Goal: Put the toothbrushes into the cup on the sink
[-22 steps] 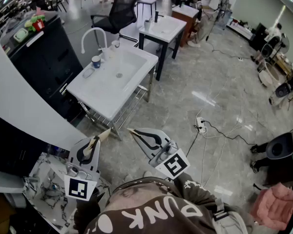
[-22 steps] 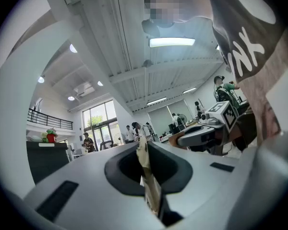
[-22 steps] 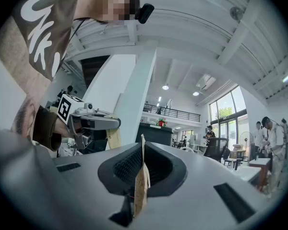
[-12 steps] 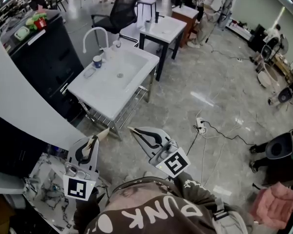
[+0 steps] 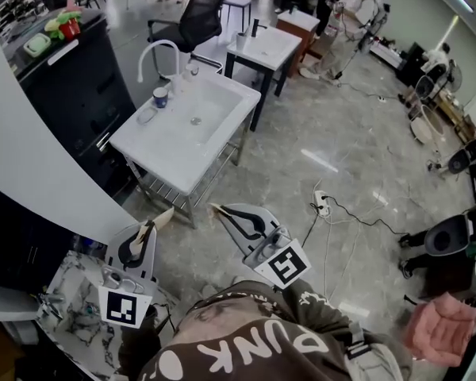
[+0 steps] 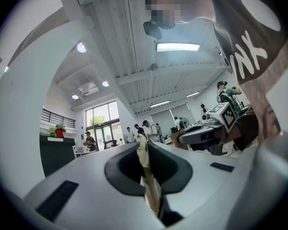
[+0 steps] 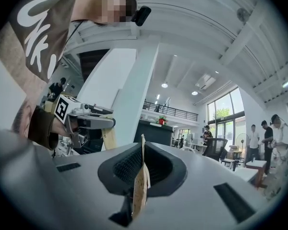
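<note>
The white sink (image 5: 222, 94) stands on a metal frame a few steps ahead in the head view. A small blue and white cup (image 5: 160, 97) sits on its left rim beside the arched white faucet (image 5: 153, 53). A small oval object (image 5: 145, 116) lies just in front of the cup; I cannot make out any toothbrush at this distance. My left gripper (image 5: 166, 216) and right gripper (image 5: 214, 209) are held close to my chest, far short of the sink, both shut with nothing in them. In the gripper views the left jaws (image 6: 143, 147) and right jaws (image 7: 143, 145) are pressed together and tilted up towards the ceiling.
A black cabinet (image 5: 63, 78) flanks the sink on the left. Behind the sink are an office chair (image 5: 194, 14) and a second small sink table (image 5: 266, 46). A power strip with cables (image 5: 324, 205) lies on the floor to the right. People stand at the back (image 5: 349, 6).
Both grippers stay shut and nearly still in front of me. The left one has dropped slightly. The view has shifted a little, so the sink sits slightly further right.
</note>
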The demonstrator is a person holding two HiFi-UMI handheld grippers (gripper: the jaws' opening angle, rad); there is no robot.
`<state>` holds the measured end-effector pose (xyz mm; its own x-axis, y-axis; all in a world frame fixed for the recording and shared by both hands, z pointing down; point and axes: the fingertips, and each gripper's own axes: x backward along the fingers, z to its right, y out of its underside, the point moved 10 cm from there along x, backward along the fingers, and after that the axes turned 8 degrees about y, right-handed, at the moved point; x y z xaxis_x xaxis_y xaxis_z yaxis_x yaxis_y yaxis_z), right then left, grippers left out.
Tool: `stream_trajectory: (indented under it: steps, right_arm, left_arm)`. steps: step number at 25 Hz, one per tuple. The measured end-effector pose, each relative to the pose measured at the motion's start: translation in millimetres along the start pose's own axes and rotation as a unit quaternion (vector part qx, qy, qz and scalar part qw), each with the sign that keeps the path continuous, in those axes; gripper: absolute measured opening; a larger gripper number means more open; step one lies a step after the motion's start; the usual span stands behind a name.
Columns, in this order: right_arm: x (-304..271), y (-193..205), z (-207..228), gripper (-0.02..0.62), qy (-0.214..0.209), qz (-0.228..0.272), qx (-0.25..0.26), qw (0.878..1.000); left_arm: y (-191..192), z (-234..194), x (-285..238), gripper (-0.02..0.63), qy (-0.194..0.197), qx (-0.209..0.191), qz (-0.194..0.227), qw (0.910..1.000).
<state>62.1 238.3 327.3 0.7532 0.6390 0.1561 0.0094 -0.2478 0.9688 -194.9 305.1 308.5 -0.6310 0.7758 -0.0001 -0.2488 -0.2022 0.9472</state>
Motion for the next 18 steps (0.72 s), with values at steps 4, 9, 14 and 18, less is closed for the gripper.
stream_trajectory:
  steps: [4, 9, 14, 18]
  right_arm:
    - [-8, 4, -1, 0.02, 0.008, -0.009, 0.006, 1.0]
    - [-25, 12, 12, 0.02, 0.015, -0.012, 0.009, 1.0]
    - [-52, 41, 46, 0.02, 0.021, -0.013, -0.003, 1.0]
    - [-84, 70, 87, 0.02, 0.018, -0.008, -0.013, 1.0]
  left_arm:
    - [10, -13, 0, 0.006, 0.002, 0.01, 0.005, 0.9999]
    - [20, -32, -15, 0.006, 0.005, 0.014, 0.008, 0.9999]
    - [41, -57, -52, 0.006, 0.003, 0.018, 0.003, 0.9998]
    - [60, -84, -93, 0.006, -0.004, 0.011, -0.015, 0.9998]
